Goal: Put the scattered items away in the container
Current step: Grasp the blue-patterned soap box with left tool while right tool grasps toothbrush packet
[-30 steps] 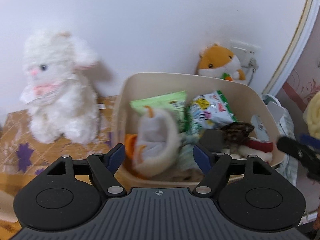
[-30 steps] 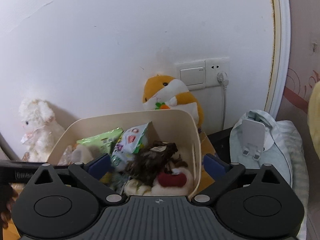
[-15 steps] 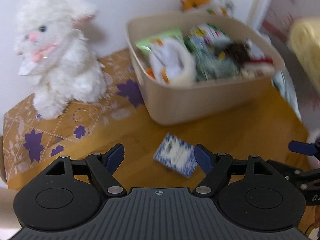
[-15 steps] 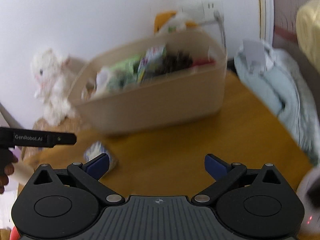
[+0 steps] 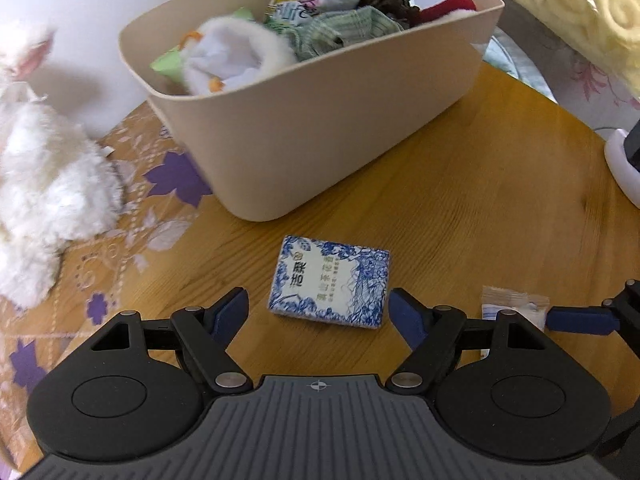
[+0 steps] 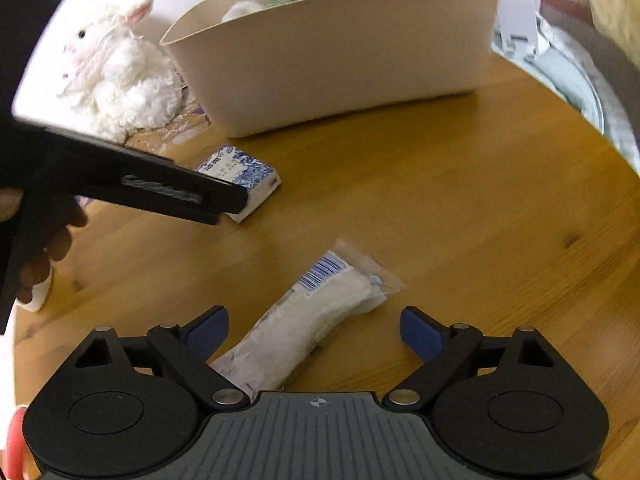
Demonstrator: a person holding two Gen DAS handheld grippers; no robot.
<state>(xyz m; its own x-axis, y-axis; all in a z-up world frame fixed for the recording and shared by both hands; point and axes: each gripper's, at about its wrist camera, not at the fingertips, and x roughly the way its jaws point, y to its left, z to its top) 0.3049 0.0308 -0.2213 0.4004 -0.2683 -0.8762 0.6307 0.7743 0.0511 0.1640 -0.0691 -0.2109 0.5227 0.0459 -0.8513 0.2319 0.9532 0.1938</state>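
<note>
A beige bin [image 5: 320,120] holding several packets and soft items stands at the back of the round wooden table [image 5: 500,200]. A blue-and-white tissue pack [image 5: 330,282] lies flat in front of it, just ahead of and between the fingers of my left gripper [image 5: 318,314], which is open and not touching it. A clear packet with white contents [image 6: 316,316] lies slantwise between the fingers of my right gripper [image 6: 314,330]. Those jaws are closing, and the pads stand clear of the packet. The right wrist view also shows the bin [image 6: 340,60], the tissue pack [image 6: 240,172] and the left gripper's black body [image 6: 160,192] over the pack.
A white plush rabbit [image 5: 48,200] sits left of the bin on a gold cloth with purple flowers [image 5: 176,176]. A pale blue cloth [image 6: 568,68] lies at the right table edge. A white object [image 5: 624,164] stands at the right. A hand [image 6: 40,248] holds the left gripper.
Both grippers have come down from over the bin to the table in front of it. The tissue pack now lies at the left fingers, and the clear packet has come between the right fingers.
</note>
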